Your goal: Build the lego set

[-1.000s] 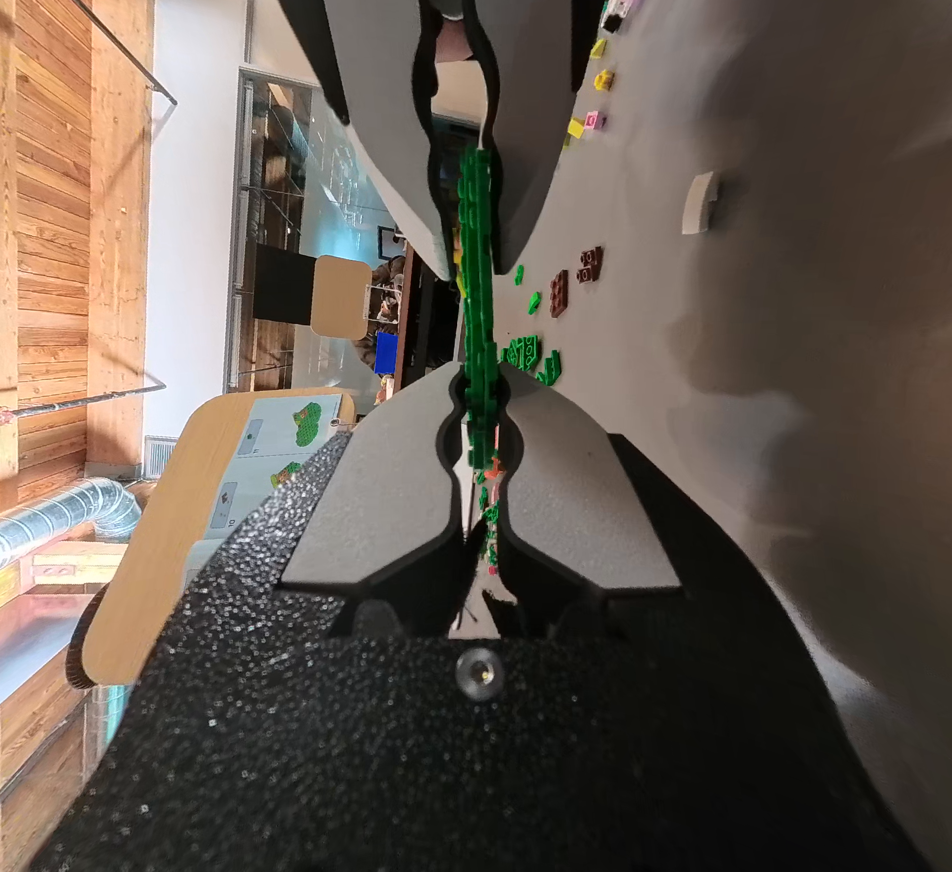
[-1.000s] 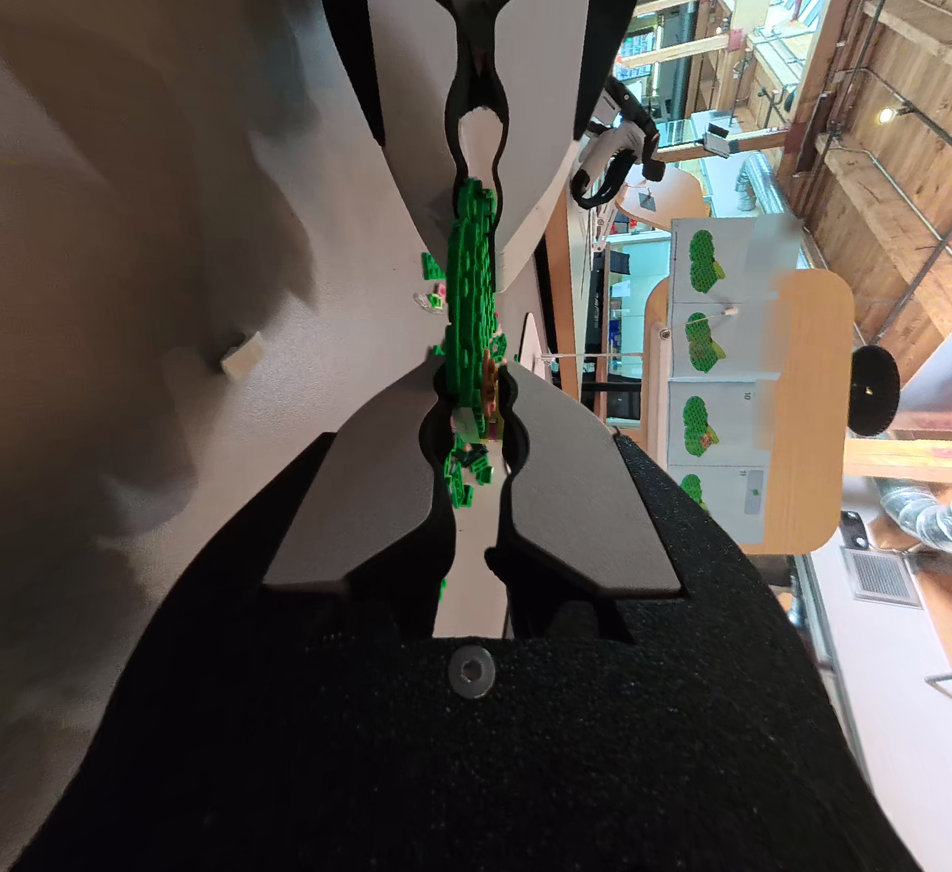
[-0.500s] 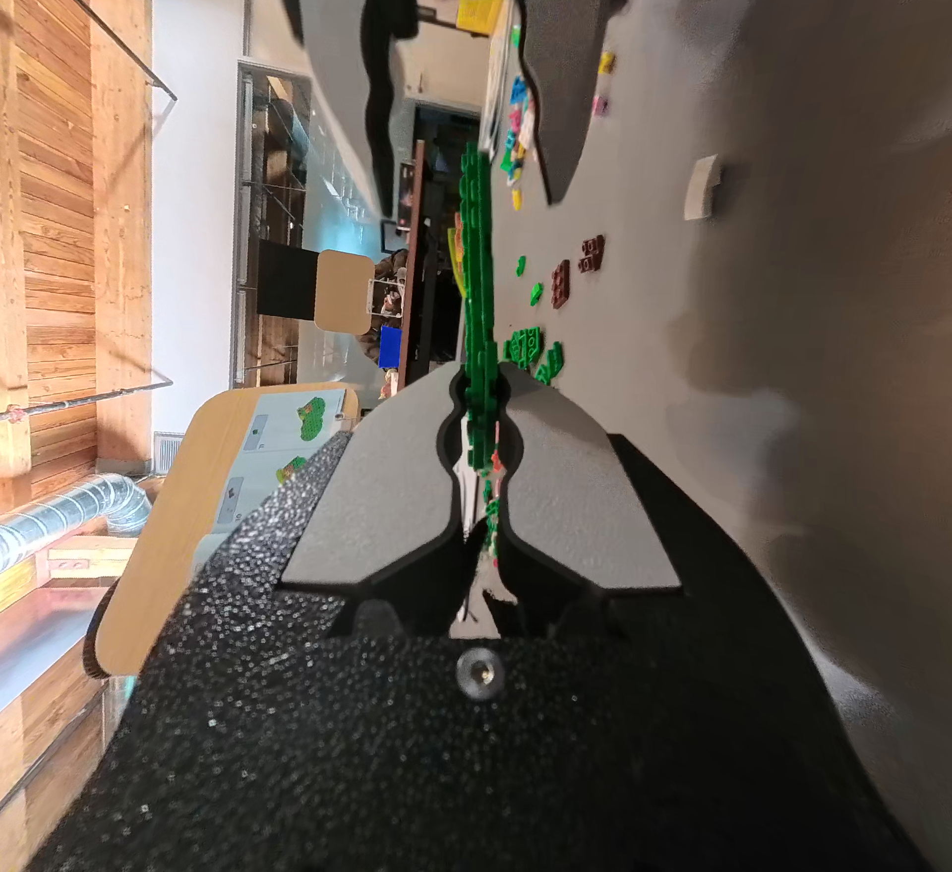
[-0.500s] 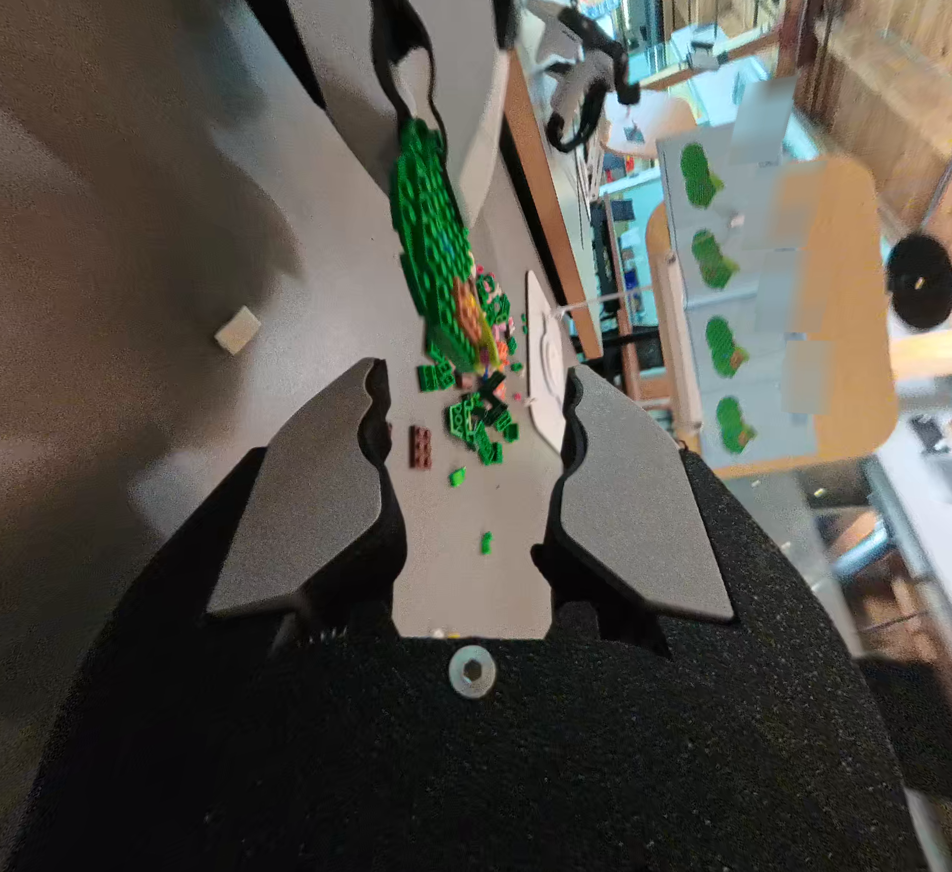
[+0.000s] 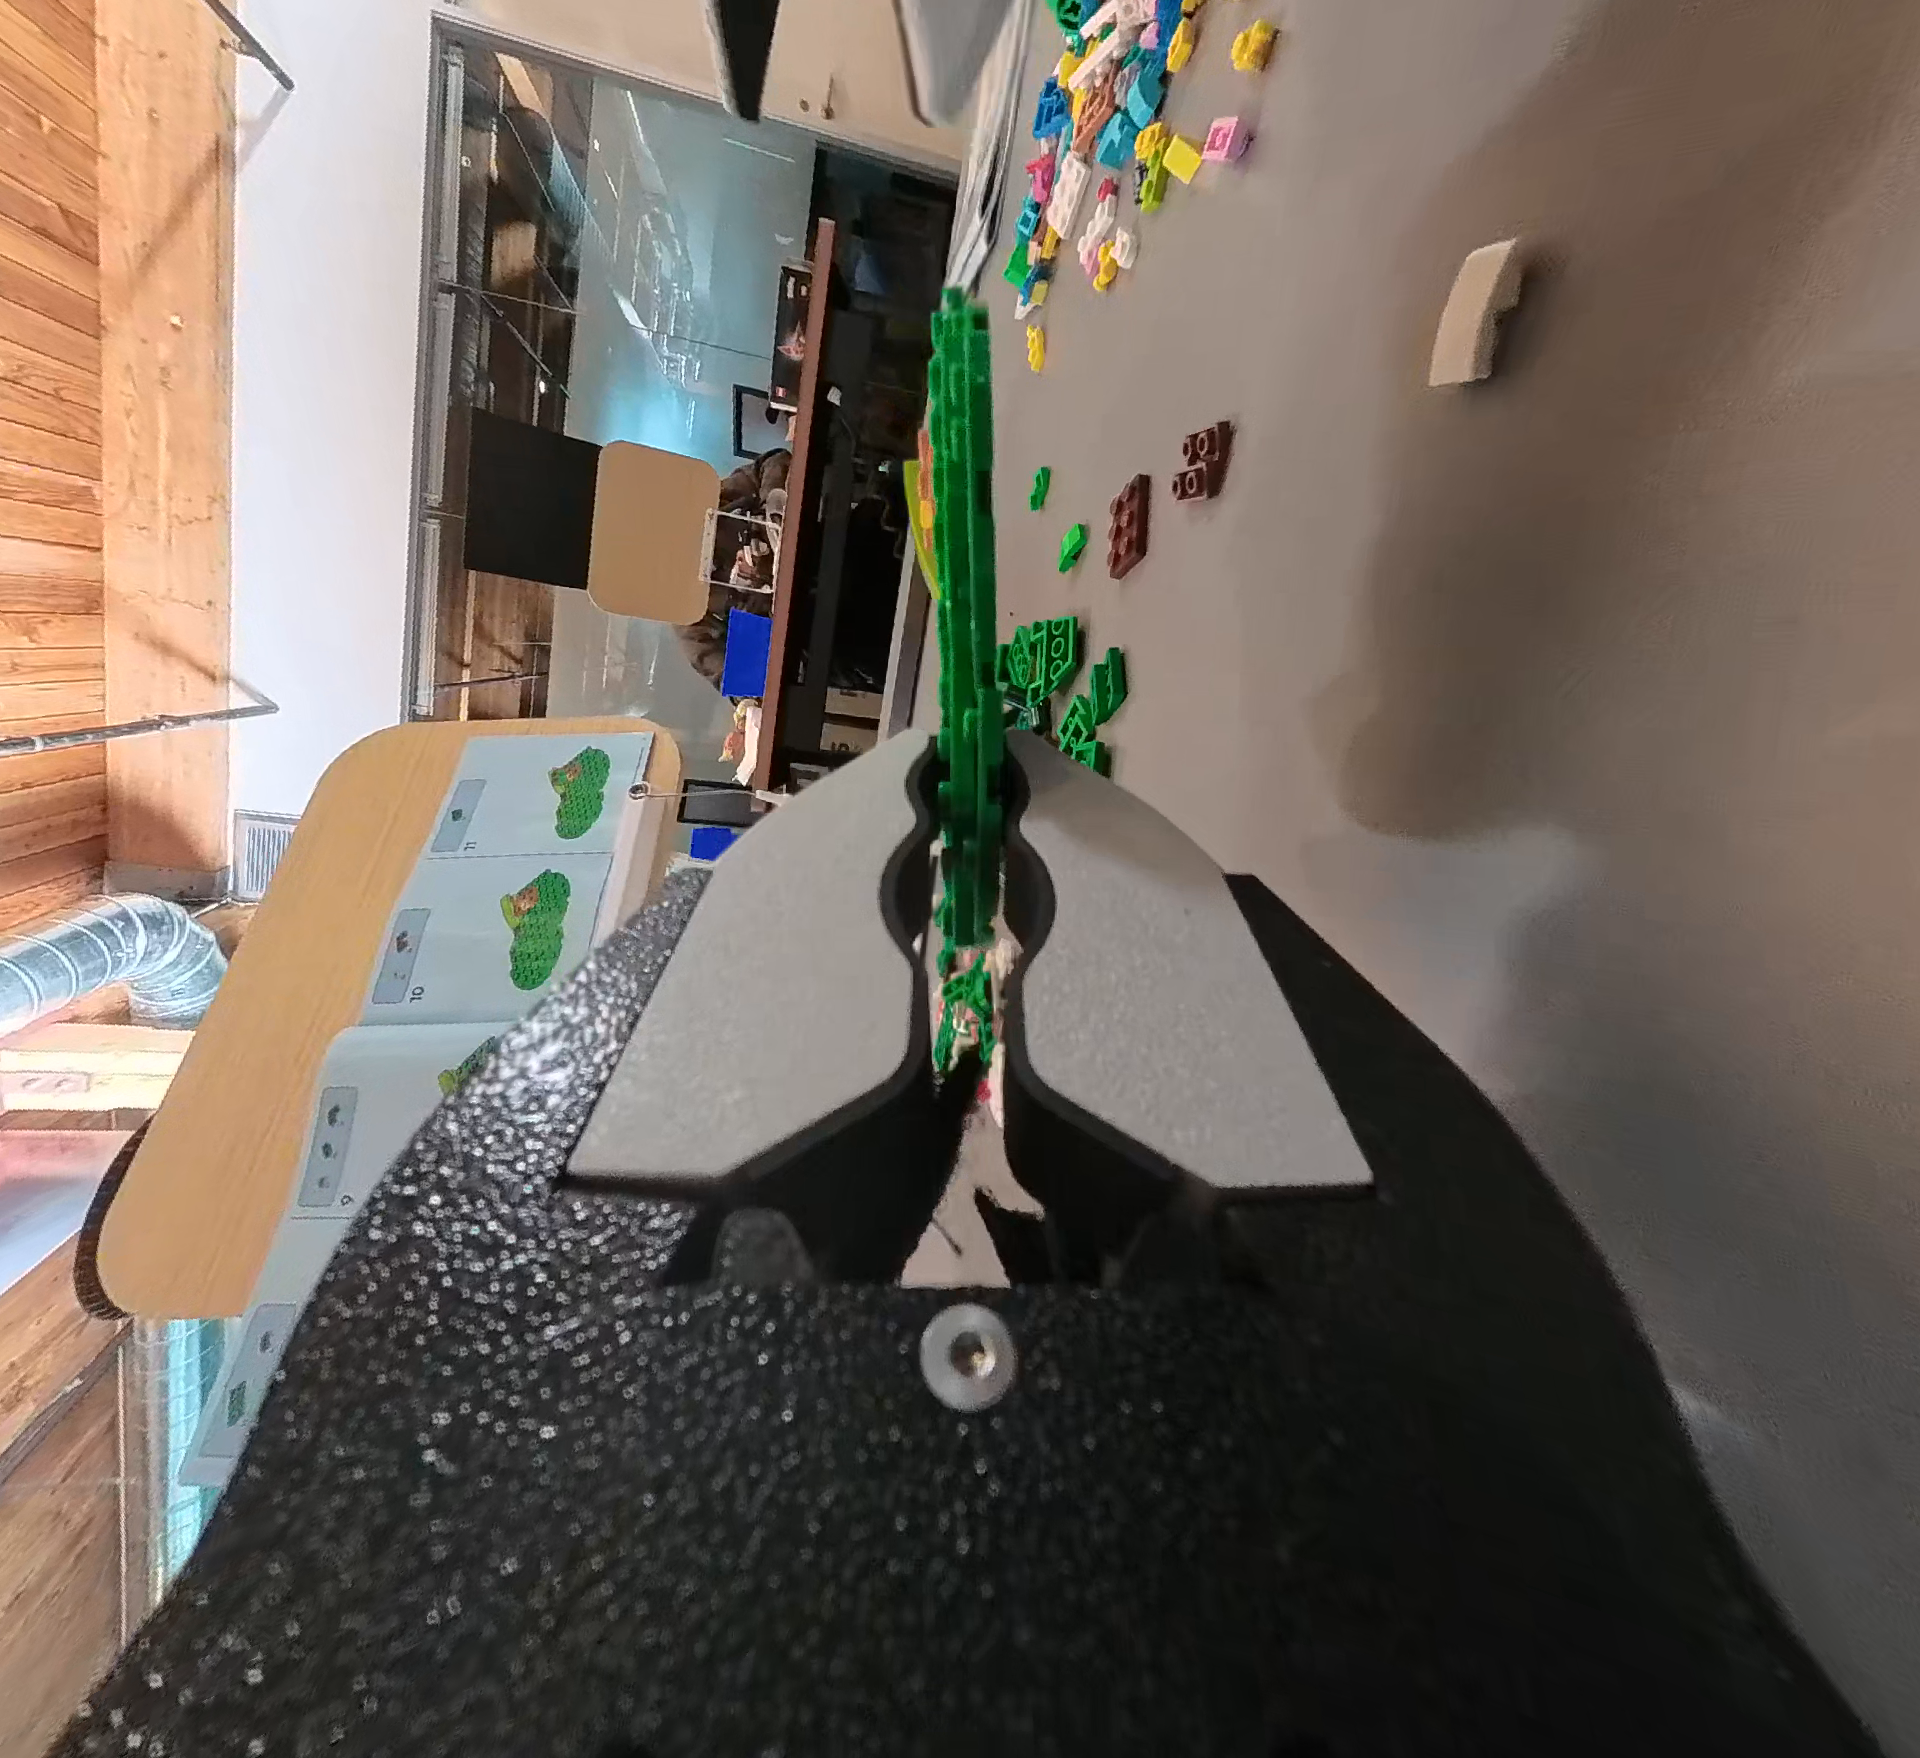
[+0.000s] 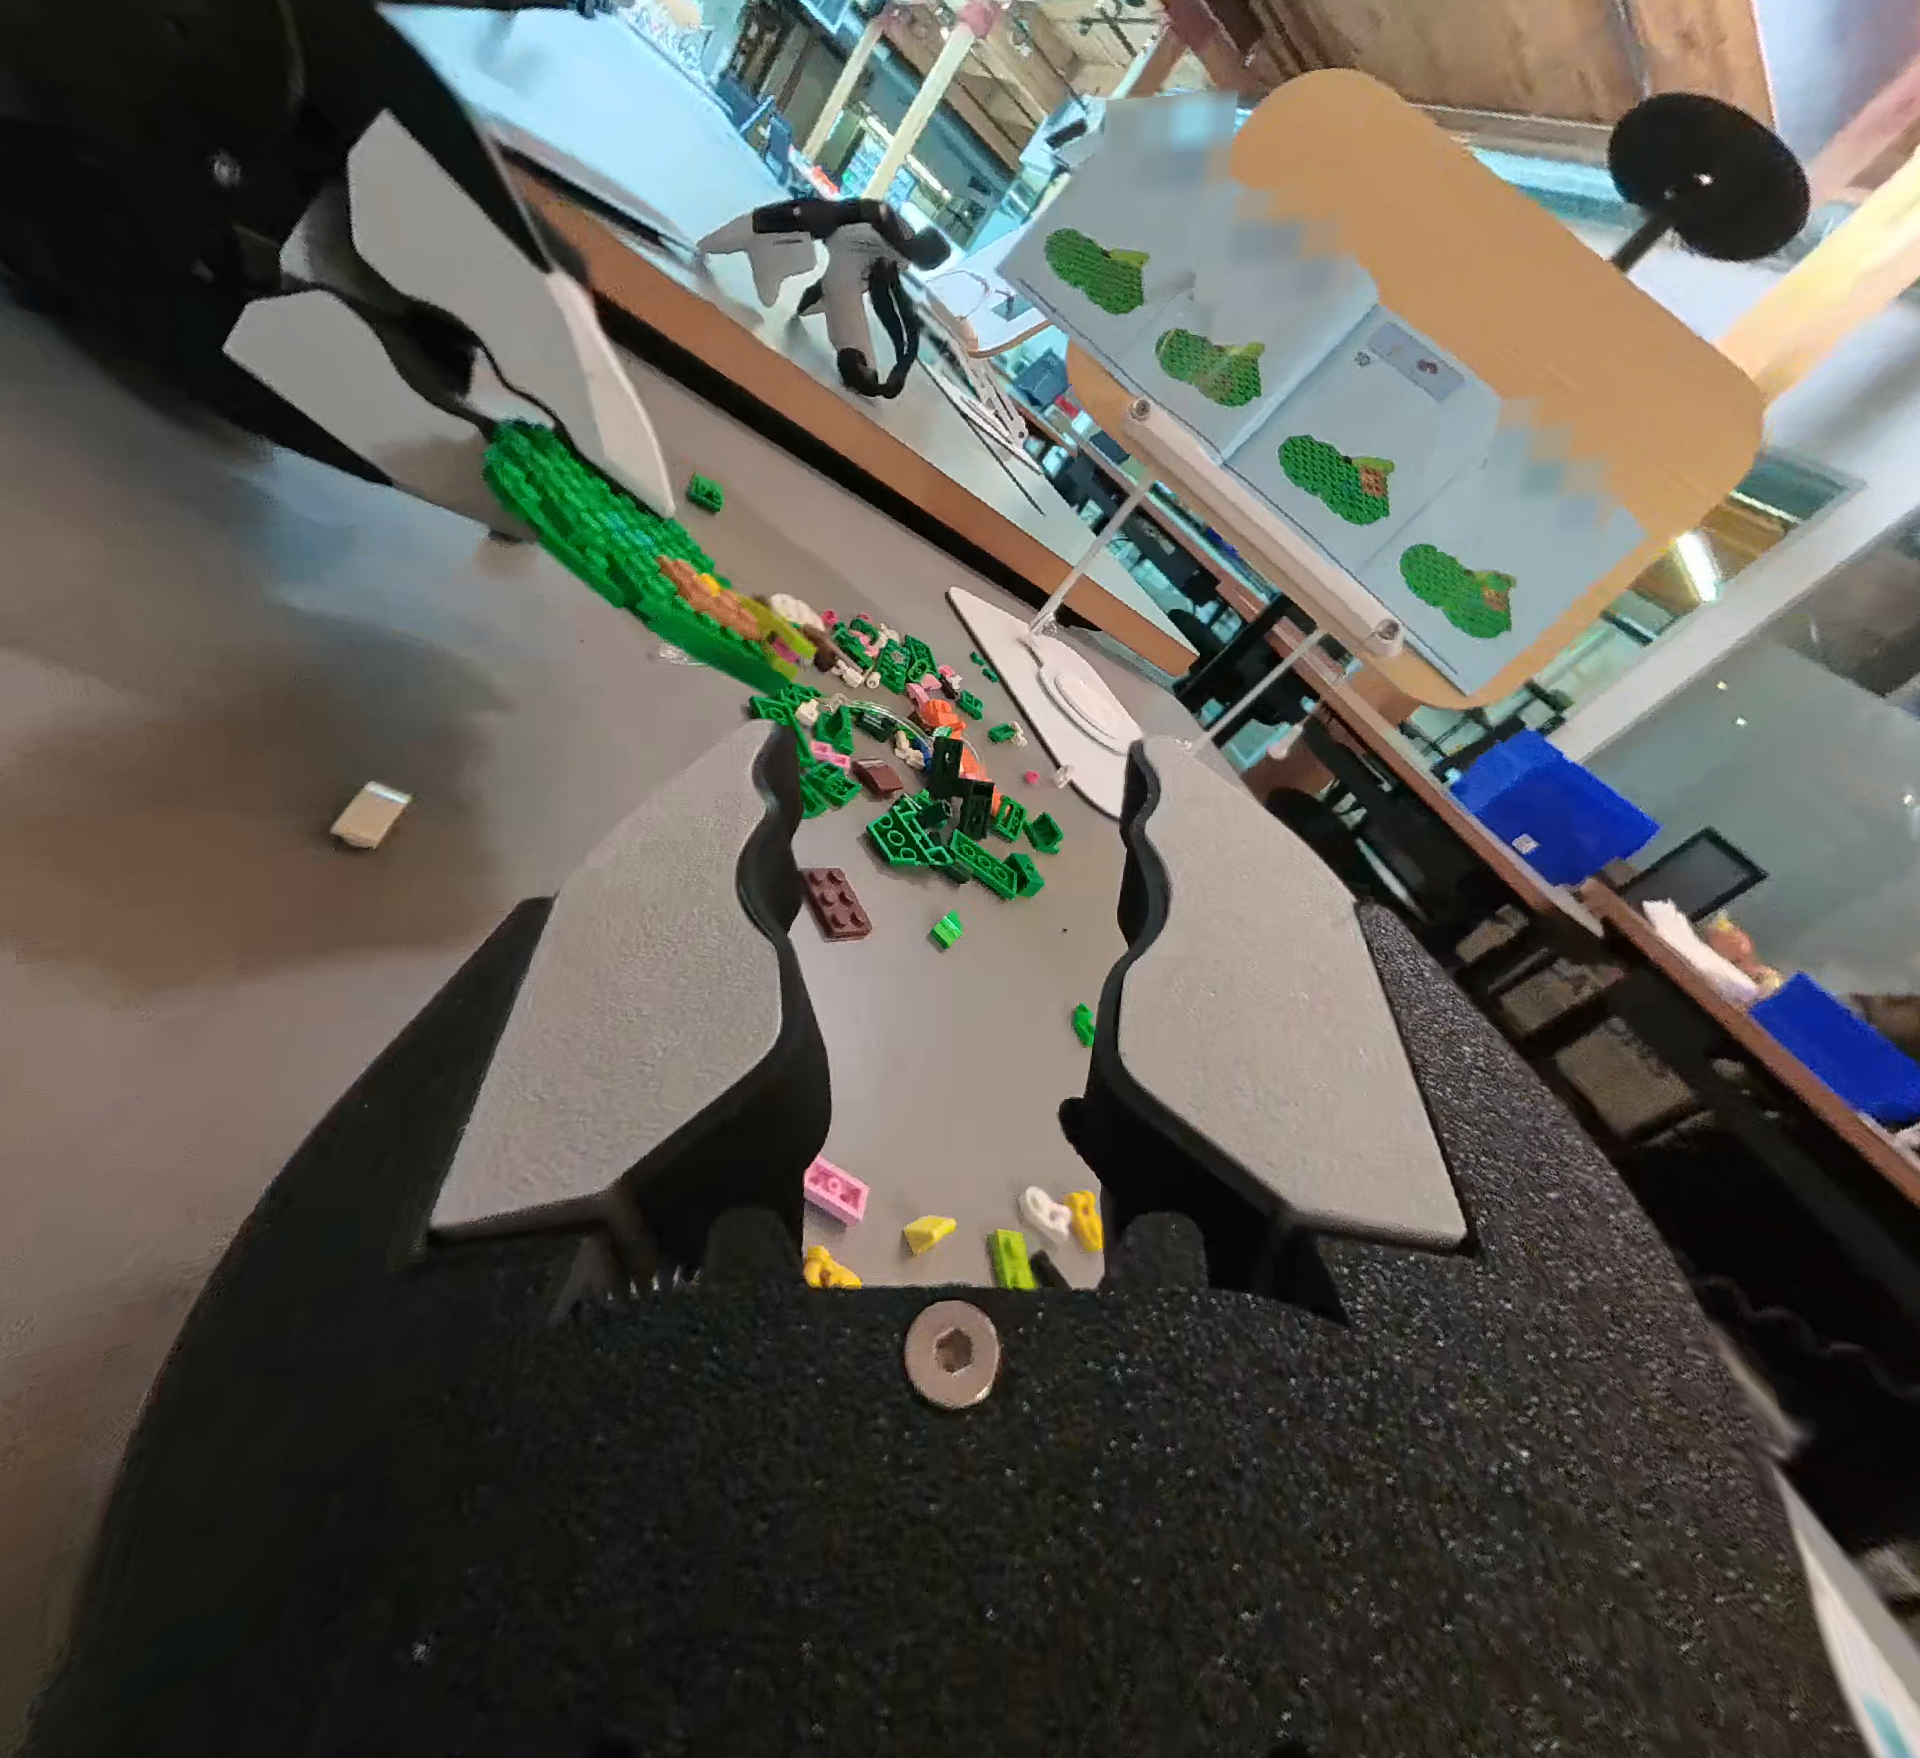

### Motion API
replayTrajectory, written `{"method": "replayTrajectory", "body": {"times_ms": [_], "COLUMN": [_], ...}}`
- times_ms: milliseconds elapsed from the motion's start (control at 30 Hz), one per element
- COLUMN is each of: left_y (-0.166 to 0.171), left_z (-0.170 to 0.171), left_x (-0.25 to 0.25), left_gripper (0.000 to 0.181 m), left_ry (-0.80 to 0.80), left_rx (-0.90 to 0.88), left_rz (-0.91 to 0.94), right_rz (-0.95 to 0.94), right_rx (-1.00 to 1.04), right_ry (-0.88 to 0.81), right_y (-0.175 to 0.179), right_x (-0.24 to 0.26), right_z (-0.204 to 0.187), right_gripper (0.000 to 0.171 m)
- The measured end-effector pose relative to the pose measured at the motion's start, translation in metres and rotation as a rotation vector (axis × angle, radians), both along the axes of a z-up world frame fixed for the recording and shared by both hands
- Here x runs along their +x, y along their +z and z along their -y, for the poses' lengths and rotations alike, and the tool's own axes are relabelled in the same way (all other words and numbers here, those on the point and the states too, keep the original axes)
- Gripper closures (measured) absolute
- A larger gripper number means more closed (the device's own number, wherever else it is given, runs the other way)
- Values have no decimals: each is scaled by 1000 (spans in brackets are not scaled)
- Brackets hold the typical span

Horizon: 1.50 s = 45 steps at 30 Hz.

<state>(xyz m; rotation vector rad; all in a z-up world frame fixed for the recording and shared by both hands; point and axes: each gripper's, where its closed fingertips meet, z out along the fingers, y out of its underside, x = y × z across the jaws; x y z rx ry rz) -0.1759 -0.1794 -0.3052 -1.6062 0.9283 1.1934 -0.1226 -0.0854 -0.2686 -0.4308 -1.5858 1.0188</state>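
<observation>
Since a second ago the right gripper (image 6: 951, 861) has let go of the green plate assembly (image 5: 964, 628) and backed off, its jaws now apart. The left gripper (image 5: 968, 861) stays clamped on one edge, holding it above the grey table (image 5: 1662, 565), perhaps tilted. Thin, light, studded plastic; joints look fragile, so grip edges.

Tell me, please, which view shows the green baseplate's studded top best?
The right wrist view: the green baseplate shows its studded top and brown patch there. The left wrist view sees it only edge-on, clamped in the left gripper.
</observation>
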Motion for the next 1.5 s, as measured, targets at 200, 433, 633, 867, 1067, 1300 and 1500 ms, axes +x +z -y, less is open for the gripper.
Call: {"method": "replayTrajectory", "body": {"times_ms": [200,433,633,867,1067,1300,1500], "left_y": [-3,0,1,2,1,-7,-9], "left_z": [0,1,2,3,2,0,0], "left_x": [-4,-7,-10,-11,-8,-3,5], "left_gripper": [174,173,173,173,173,173,173], "left_ry": [12,15,21,20,8,1,-46], "left_rx": [-12,5,16,22,12,-37,-49], "left_rz": [25,61,102,124,111,49,53], "right_rz": [-4,-8,-7,-8,-62,-76,-28], "right_rx": [-40,-76,-90,-176,-180,-225,-221], "right_ry": [-11,-17,-28,-57,-88,-139,-160], "right_y": [3,6,6,11,19,23,16], "right_x": [-1,-1,-2,-3,1,5,0], "right_z": [-5,-7,-11,-25,-31,-47,-49], "right_gripper": [119,120,122,122,122,129,131]}}
